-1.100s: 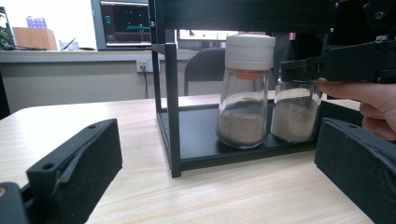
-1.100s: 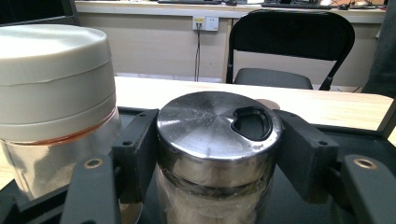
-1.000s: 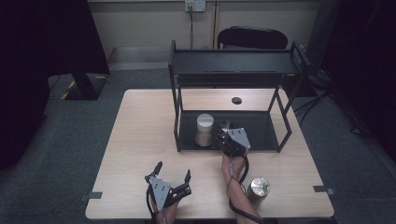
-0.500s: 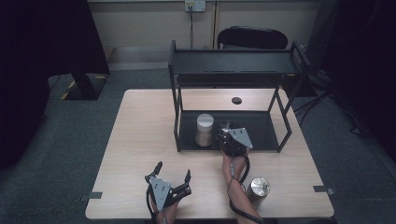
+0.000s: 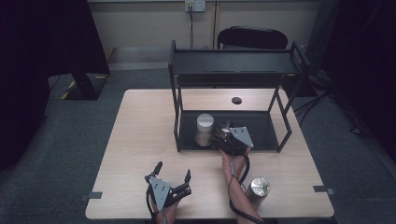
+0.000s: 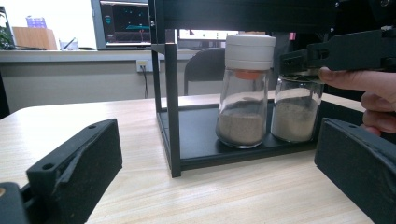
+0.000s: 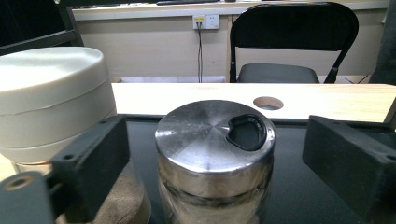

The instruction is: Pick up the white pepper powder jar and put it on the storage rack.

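Right gripper jaws have just been opened; both hands are otherwise unmoved. The metal-capped jar is seen between the spread jaws, untouched by either pad, set on the rack's lower shelf near its front edge, just beside the white-capped jar. The left gripper is held wide open and empty above the table's front edge. A second metal-capped jar is noted near the front right corner.

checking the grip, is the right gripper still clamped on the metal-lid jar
No: in the right gripper view the right gripper has just opened, gaps showing beside the metal-lid jar between its jaws.
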`<act>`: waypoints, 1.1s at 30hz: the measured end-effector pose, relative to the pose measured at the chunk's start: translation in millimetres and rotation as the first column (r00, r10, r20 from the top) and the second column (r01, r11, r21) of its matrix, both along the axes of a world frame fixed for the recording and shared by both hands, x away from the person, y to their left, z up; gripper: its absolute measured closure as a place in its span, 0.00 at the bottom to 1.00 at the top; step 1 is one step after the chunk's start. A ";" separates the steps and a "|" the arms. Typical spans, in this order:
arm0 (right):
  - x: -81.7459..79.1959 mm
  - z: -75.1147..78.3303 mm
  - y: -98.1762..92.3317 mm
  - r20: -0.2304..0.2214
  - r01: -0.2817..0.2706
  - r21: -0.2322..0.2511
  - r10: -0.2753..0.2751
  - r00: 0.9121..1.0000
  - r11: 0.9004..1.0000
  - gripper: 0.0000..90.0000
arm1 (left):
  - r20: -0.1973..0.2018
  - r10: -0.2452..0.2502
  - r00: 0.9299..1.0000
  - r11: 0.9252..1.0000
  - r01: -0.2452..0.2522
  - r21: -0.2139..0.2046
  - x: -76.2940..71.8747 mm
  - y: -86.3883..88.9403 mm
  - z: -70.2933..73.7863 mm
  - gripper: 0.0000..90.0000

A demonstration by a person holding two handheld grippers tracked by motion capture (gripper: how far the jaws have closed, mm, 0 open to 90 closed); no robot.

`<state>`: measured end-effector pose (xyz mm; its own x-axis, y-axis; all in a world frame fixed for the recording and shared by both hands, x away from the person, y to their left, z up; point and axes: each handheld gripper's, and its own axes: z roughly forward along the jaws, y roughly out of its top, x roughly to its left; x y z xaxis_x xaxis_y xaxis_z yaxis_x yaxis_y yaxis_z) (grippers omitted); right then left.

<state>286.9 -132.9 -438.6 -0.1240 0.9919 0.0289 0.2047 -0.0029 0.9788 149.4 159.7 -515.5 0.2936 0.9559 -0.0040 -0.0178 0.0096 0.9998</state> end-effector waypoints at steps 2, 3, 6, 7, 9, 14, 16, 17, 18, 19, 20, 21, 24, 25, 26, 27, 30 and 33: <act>-1.3 -0.5 -0.3 0.009 -0.003 0.006 0.003 1.000 1.000 0.04 | 0.000 0.000 1.000 1.000 0.000 0.000 0.0 0.0 0.0 0.00; -1.8 -0.7 -0.3 0.012 -0.006 0.006 0.006 1.000 1.000 0.04 | 0.000 0.002 1.000 1.000 -0.002 0.000 -0.1 -0.3 -0.1 0.00; -5.9 -3.0 0.5 0.037 -0.006 0.008 0.006 0.999 1.000 0.03 | 0.001 0.003 1.000 1.000 -0.003 0.000 -0.2 -0.5 -0.2 0.00; -6.7 -2.4 0.9 0.041 -0.007 0.005 0.007 0.999 1.000 0.01 | 0.001 0.003 1.000 1.000 -0.003 0.000 -0.2 -0.5 -0.1 0.00; -8.4 -2.7 0.9 0.056 -0.014 0.001 0.013 0.998 1.000 0.00 | 0.001 0.003 1.000 1.000 -0.003 0.000 -0.2 -0.5 -0.2 0.00; -12.1 1.9 4.0 0.072 -0.018 -0.011 0.019 0.997 1.000 0.00 | 0.003 0.003 1.000 1.000 -0.003 0.001 -0.4 -0.6 -0.4 0.00; -15.0 2.9 4.8 0.090 -0.027 -0.012 0.028 0.996 1.000 0.00 | 0.002 0.003 1.000 1.000 -0.003 0.001 -0.3 -0.5 -0.3 0.00; -15.7 4.2 5.1 0.093 -0.031 -0.010 0.031 0.995 0.999 0.00 | 0.003 0.003 1.000 1.000 -0.003 0.001 -0.4 -0.5 -0.4 0.00; -16.3 5.4 4.7 0.096 -0.037 -0.005 0.037 0.995 0.999 0.00 | 0.003 0.003 1.000 1.000 -0.003 0.001 -0.4 -0.5 -0.4 0.00; -17.3 6.5 5.4 0.100 -0.036 -0.001 0.036 0.994 0.999 0.00 | 0.003 0.003 1.000 1.000 -0.003 0.001 -0.4 -0.5 -0.4 0.00; -18.0 7.4 5.4 0.106 -0.039 0.000 0.039 0.994 0.999 0.00 | 0.003 0.003 1.000 1.000 -0.003 0.001 -0.4 -0.6 -0.5 0.00; -18.7 8.7 5.3 0.108 -0.042 0.002 0.042 0.993 0.999 0.00 | 0.003 0.003 1.000 1.000 -0.003 0.001 -0.4 -0.6 -0.4 0.00; -21.3 12.0 6.0 0.118 -0.043 0.003 0.043 0.992 0.999 0.00 | 0.002 0.003 1.000 1.000 -0.003 0.001 -0.3 -0.6 -0.3 0.00; -21.9 13.0 5.8 0.121 -0.047 0.005 0.046 0.992 0.999 0.00 | 0.002 0.003 1.000 1.000 -0.003 0.001 -0.3 -0.5 -0.2 0.00; -22.7 14.0 5.8 0.124 -0.048 0.005 0.047 0.991 0.999 0.00 | 0.001 0.003 1.000 1.000 -0.003 0.001 -0.3 -0.5 -0.2 0.00; -23.4 14.8 5.7 0.128 -0.051 0.003 0.050 0.990 0.999 0.00 | 0.001 0.003 1.000 1.000 -0.003 0.001 -0.3 -0.5 -0.2 0.00; -25.9 17.1 5.9 0.136 -0.063 0.004 0.061 0.989 0.998 0.00 | 0.001 0.003 1.000 1.000 -0.003 0.001 -0.2 -0.5 -0.2 0.00; -28.7 18.7 5.9 0.146 -0.075 0.000 0.074 0.986 0.997 0.00 | 0.001 0.003 1.000 1.000 -0.003 0.001 -0.2 -0.5 -0.1 0.00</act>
<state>258.2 -127.0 -419.9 -0.2005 0.9796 0.0100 0.0594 0.0019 0.9982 149.2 159.2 -515.7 0.2908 0.9568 -0.0032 -0.0188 0.0090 0.9998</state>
